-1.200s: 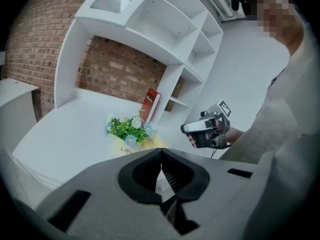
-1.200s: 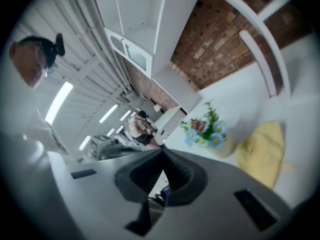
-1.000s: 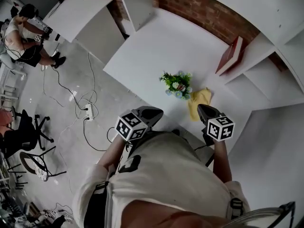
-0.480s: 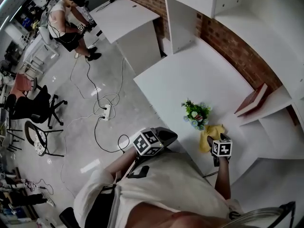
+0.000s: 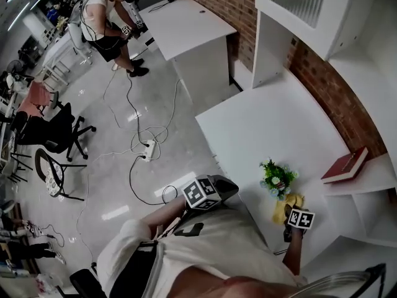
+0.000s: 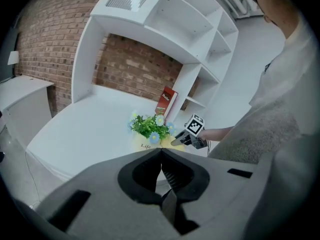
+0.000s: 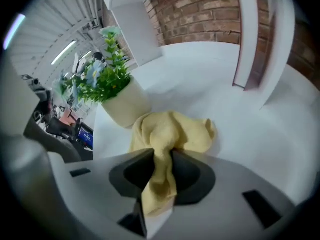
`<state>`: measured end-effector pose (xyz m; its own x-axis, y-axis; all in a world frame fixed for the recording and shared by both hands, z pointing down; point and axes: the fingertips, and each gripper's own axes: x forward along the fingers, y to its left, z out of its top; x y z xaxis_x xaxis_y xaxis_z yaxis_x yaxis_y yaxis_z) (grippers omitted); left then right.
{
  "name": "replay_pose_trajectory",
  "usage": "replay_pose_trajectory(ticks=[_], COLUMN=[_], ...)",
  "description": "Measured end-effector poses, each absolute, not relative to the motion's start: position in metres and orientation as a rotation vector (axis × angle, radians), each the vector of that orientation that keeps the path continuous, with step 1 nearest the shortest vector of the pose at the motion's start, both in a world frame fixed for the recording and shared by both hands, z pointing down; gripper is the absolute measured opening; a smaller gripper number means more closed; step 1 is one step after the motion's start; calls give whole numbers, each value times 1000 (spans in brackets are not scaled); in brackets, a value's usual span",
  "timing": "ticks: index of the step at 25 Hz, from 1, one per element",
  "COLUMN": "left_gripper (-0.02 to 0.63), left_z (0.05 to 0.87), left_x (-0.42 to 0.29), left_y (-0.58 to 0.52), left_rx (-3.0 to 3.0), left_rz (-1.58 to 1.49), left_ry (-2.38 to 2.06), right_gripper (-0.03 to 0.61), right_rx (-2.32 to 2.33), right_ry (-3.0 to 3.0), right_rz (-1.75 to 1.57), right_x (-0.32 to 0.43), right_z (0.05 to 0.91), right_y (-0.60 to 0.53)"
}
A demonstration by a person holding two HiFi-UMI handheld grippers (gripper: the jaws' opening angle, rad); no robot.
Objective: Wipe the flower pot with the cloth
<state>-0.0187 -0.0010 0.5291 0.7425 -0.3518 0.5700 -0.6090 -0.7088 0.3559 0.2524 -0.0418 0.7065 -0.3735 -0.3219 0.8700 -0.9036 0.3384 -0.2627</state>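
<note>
Pinching the cloth [image 7: 172, 131] beside the pot [image 7: 122, 108], the jaws of the right gripper [image 7: 162, 154] have just been closing. The jaws of the left gripper [image 6: 161, 150] are together, with nothing between.

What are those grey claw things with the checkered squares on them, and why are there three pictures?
There is no robot here. A person holds a grabbing tool in each hand. One picture comes from a camera on the person's head, looking down. The other two come from small cameras riding on each tool, looking along its two fingers. The checkered cubes are just part of the tools.

On the white table stands a cream flower pot of green leaves and blue flowers. A soft yellow cloth lies beside it, and a red book is further back.

The left gripper has its fingers shut with nothing between them. The right gripper has just been closing its fingers, and the yellow cloth is bunched between them. So it is pinching the cloth, probably to wipe the pot.
</note>
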Motion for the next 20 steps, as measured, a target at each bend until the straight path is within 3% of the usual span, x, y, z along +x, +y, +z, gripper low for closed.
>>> replay_pose_trajectory(ticks=[9,12,20], left_gripper=[21,21,21], left_z=[561,561,563], left_x=[-86,-100,-31], left_y=[-30,-45,-86], left_rx=[2441,2470,2619], left_rz=[625,622,739], left_ry=[-582,-556,-393], right_gripper=[89,91,91], right_rx=[1299,1413,1647], right_ry=[-1768,-1841,-2066], right_rz=[1074,1134,1166], right_x=[244,226,243], right_z=[725,689,562], right_y=[-38,-54,-67])
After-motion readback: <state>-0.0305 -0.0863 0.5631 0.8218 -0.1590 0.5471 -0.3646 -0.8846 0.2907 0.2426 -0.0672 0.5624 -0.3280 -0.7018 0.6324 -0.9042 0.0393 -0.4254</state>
